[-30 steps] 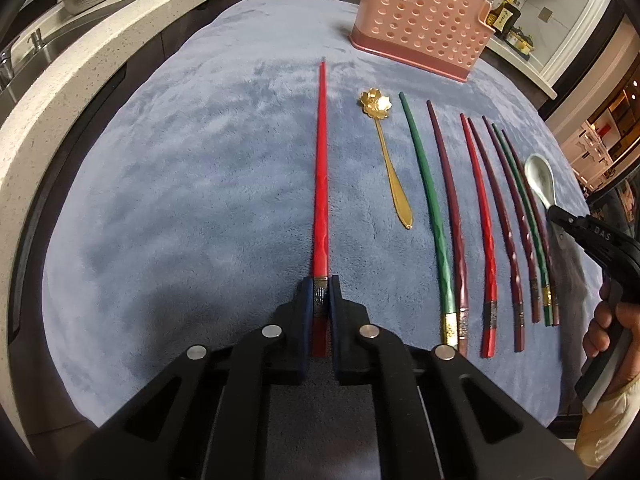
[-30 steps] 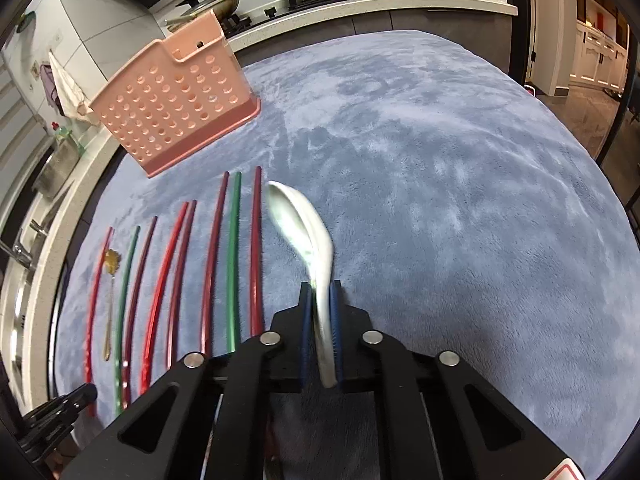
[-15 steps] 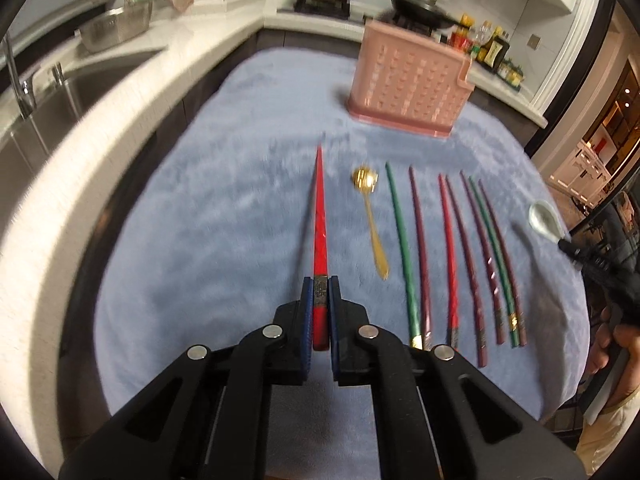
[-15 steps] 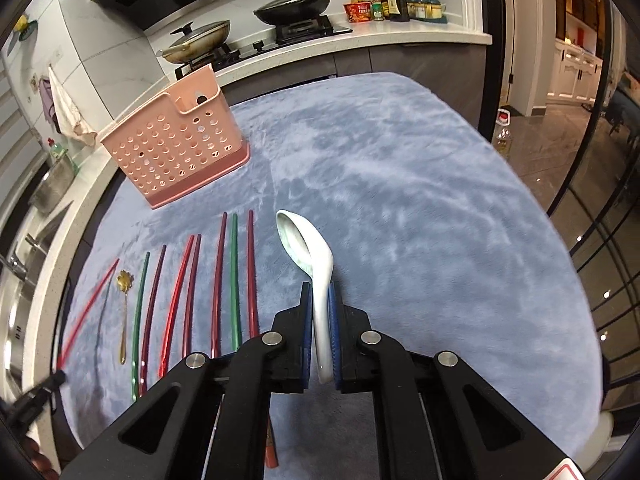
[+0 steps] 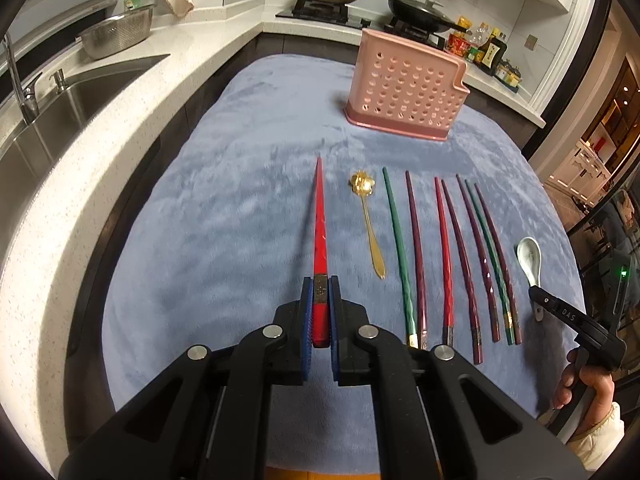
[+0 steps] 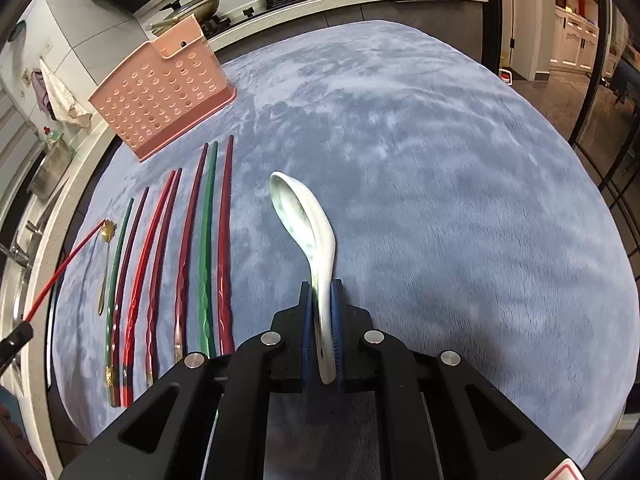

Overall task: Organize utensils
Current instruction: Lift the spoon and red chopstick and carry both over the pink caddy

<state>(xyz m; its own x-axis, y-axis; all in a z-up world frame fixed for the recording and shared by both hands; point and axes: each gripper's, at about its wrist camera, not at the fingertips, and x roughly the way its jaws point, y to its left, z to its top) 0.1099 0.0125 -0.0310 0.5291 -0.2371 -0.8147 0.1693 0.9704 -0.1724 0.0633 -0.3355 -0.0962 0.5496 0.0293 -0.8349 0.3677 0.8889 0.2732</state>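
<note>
While pink basket (image 5: 406, 92) stands upright, contents hidden | left gripper (image 5: 320, 300) clamps red chopstick (image 5: 319, 220) | right gripper (image 6: 321, 312) clamps white spoon (image 6: 304, 220)

Bare blue cloth (image 6: 440, 160) right of chopstick row (image 6: 204, 240) — pink rack (image 5: 406, 88) blocks far edge

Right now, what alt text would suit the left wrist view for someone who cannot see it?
The left tool grips a red chopstick by its thick end above a blue-grey cloth. Beside it lie a gold spoon and seven more chopsticks, with a pink basket standing beyond them.
</note>
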